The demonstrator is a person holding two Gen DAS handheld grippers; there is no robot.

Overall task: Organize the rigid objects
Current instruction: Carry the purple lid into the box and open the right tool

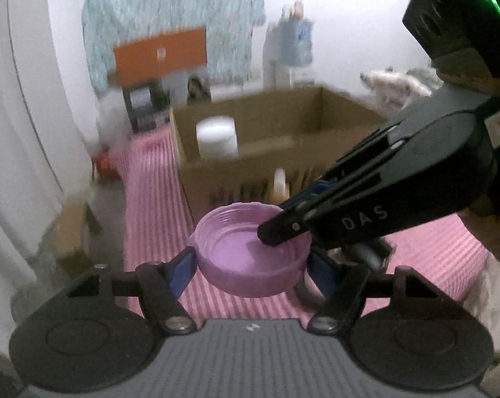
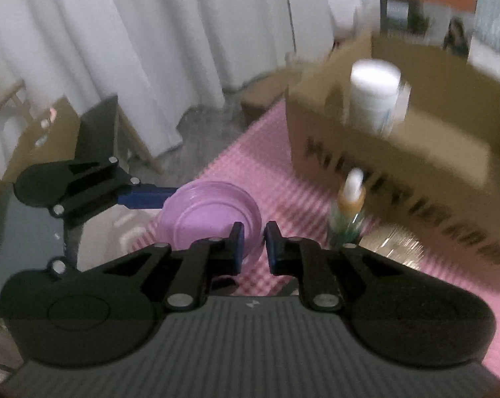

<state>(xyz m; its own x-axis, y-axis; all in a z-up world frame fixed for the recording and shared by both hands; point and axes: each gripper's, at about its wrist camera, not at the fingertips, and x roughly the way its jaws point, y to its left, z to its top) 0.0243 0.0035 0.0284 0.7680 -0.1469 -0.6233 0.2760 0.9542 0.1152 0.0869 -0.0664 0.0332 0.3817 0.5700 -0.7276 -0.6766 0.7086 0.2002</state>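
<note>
A: Purple plastic lid (image 1: 250,258), open side up, sits clamped between my left gripper's (image 1: 251,270) blue fingers (image 1: 183,270), one pad on each side of its rim. It hangs above the pink striped cloth (image 1: 150,205), in front of the cardboard box (image 1: 283,142).

B: And the right gripper (image 2: 253,243)?

A: Its fingers (image 2: 238,242) stand a narrow gap apart, one tip inside the lid, one outside, straddling the rim on the side nearer the box. I cannot tell whether they touch it.

B: Box contents?

A: White jar (image 1: 216,137), upright in the left half. Small dropper bottle (image 2: 347,212) stands on the cloth just before the box's front wall.
</note>
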